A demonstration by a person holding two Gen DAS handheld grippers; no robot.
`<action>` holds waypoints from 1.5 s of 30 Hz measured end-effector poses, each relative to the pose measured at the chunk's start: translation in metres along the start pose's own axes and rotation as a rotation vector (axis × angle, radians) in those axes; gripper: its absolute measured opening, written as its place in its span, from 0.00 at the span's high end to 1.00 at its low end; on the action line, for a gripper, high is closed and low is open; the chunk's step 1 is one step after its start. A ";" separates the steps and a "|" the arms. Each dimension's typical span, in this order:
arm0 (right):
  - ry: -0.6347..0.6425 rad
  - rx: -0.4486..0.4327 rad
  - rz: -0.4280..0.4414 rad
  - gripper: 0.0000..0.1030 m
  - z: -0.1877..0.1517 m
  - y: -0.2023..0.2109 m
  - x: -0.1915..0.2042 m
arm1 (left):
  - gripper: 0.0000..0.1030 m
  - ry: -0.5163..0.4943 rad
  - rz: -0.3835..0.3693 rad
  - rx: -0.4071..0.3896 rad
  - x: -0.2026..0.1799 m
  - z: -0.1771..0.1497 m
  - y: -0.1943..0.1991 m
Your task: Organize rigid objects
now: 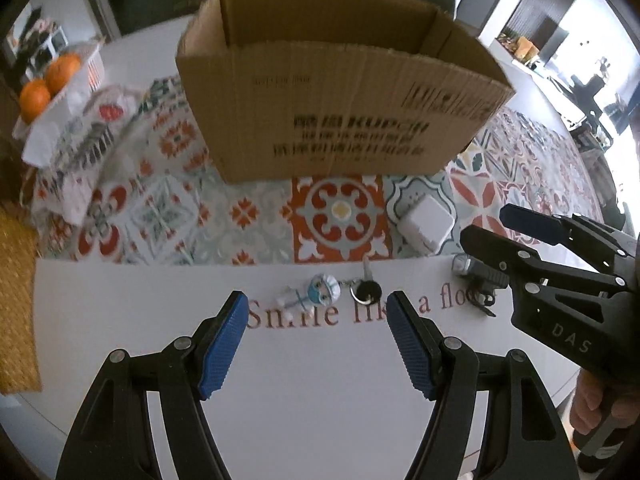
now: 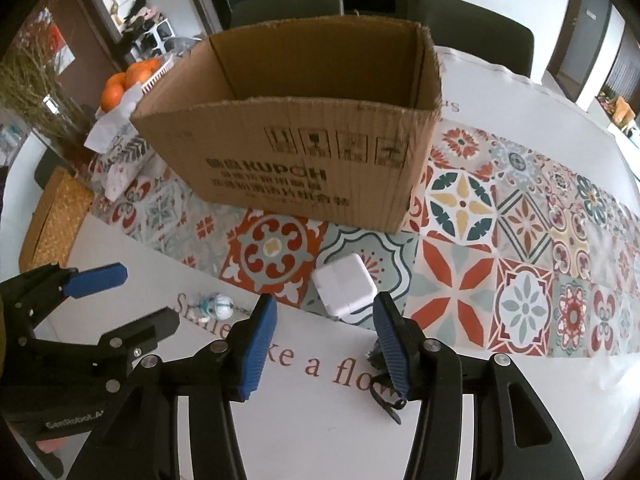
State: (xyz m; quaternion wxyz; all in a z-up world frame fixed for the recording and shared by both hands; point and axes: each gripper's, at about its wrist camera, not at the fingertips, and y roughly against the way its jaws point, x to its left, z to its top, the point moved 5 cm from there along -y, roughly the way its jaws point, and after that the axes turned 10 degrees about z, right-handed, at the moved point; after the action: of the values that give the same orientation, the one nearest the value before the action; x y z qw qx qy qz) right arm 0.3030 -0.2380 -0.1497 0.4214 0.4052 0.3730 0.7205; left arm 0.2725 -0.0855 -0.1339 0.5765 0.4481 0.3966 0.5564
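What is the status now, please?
Left gripper open above keychain. Right gripper open near charger. Both things on table, box behind them. Nothing in the way.

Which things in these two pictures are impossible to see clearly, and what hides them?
- Floor of the cardboard box: both views, hidden by its front wall.
- Small dark object: left wrist view, partly behind the right tool; right wrist view, behind a finger.
- Printed words on the mat: letters covered by the keychain figure and the left tool.
- Box print: left wrist view, blurred.
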 end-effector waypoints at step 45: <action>0.066 0.120 0.015 0.40 0.002 -0.099 -0.023 | 0.38 0.239 0.013 0.144 0.006 -0.009 -0.094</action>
State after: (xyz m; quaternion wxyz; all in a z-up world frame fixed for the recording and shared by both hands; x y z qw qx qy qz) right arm 0.3418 -0.2223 -0.2423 0.3787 0.4084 0.4261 0.7129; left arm 0.2914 -0.0773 -0.2264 0.4879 0.4212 0.4984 0.5798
